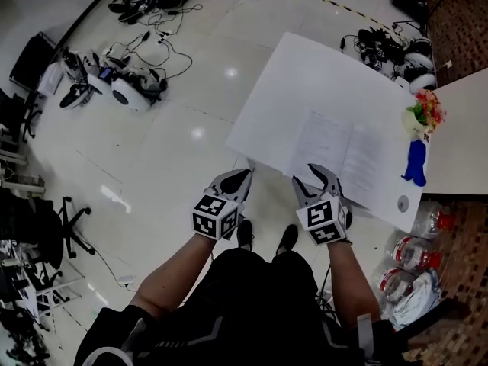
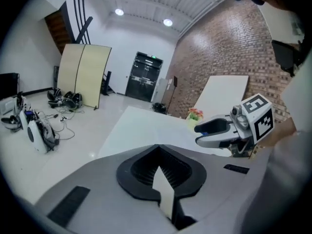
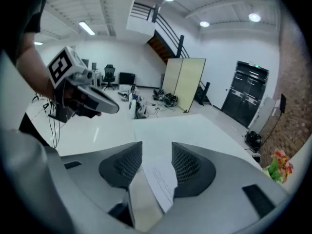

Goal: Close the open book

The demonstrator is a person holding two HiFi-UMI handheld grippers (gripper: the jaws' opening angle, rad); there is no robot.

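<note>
The open book (image 1: 335, 152) lies flat on the white table (image 1: 305, 75), its pale pages facing up. My right gripper (image 1: 314, 178) hovers at the book's near edge, open. In the right gripper view a printed page (image 3: 161, 179) shows in the gap of my right gripper (image 3: 157, 152), and nothing is gripped. My left gripper (image 1: 245, 177) sits off the table's near corner, left of the book. In the left gripper view its tips (image 2: 157, 147) meet, shut on nothing. Each gripper also shows in the other's view, the right gripper (image 2: 214, 130) and the left gripper (image 3: 105, 104).
A small pot of flowers (image 1: 425, 113) and a blue object (image 1: 415, 162) stand at the table's right end, with a small round thing (image 1: 402, 203) nearer me. Water bottles (image 1: 415, 252) lie on the floor at right. Cables and gear (image 1: 126, 82) and an office chair (image 1: 72, 223) are at left.
</note>
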